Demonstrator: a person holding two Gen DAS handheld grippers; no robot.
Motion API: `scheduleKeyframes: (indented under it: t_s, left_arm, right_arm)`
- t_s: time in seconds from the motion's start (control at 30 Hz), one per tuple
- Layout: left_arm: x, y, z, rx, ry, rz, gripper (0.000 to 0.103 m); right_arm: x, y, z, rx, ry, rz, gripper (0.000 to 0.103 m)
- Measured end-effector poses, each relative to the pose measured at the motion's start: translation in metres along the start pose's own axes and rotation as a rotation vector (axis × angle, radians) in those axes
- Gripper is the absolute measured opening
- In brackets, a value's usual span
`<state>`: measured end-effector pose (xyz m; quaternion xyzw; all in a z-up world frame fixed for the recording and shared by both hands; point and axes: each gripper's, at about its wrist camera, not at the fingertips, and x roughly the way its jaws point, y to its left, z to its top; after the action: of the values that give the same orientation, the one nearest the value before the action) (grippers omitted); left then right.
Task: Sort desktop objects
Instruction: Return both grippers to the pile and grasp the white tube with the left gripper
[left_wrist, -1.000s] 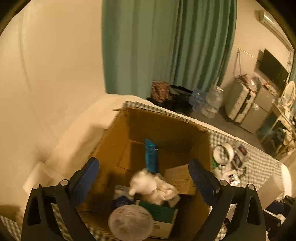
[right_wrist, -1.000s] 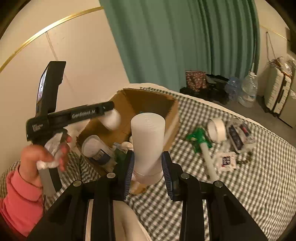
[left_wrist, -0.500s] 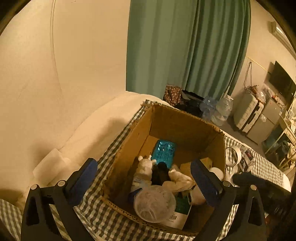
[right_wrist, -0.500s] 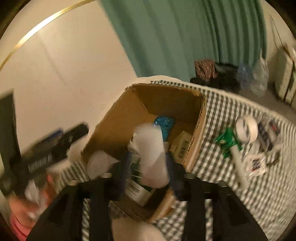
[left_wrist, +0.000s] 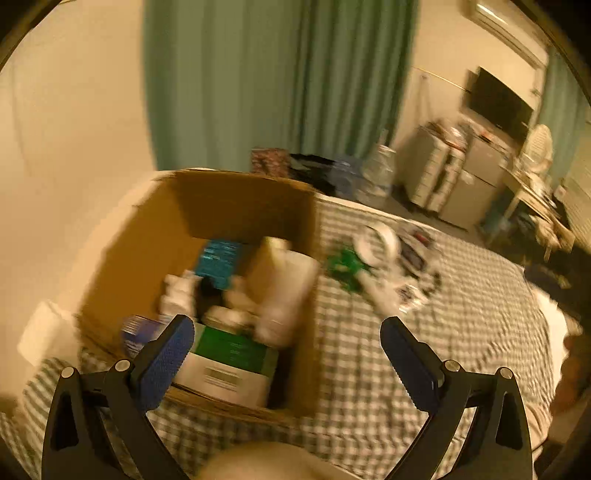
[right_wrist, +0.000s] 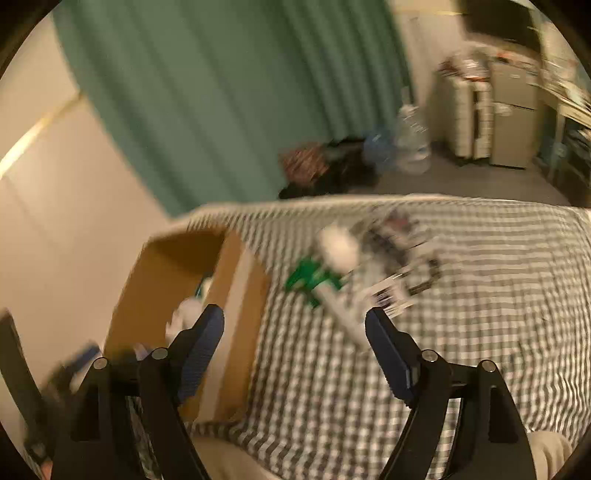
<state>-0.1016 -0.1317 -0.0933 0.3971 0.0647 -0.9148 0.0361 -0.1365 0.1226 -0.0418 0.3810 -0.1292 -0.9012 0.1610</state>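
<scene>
Both tools gape empty, the right tool (right_wrist: 294, 328) opening, cardboard box (right_wrist: 236, 295) at its left.

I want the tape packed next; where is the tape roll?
In the left wrist view the tape roll lies on the checked cloth, right of the cardboard box, beside the green item.
</scene>
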Motion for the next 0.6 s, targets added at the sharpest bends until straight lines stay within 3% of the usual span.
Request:
scheduleKeyframes:
  t_s: [0.07, 0.2, 0.47, 0.6]
  left_arm:
    - [0.001, -0.019, -0.007, 0.021, 0.005, -0.011, 0.103]
    - [0.004, -0.053, -0.019, 0.051, -0.005, -0.026, 0.103]
    - [0.034, -0.100, -0.029, 0.069, -0.015, 0.034, 0.103]
    - [0.073, -0.115, -0.028, 0.061, 0.038, 0.046, 0.103]
  right_arm:
    - [-0.021, -0.018, 0.004, 0.016, -0.074, -0.018, 0.087]
    - [-0.039, -0.044, 0.006, -0.022, -0.138, -0.110, 0.089]
    - [-0.026, -0.103, -0.025, -0.008, -0.137, -0.252, 0.089]
    - [-0.018, -0.125, -0.040, -0.009, -0.136, -0.260, 0.089]
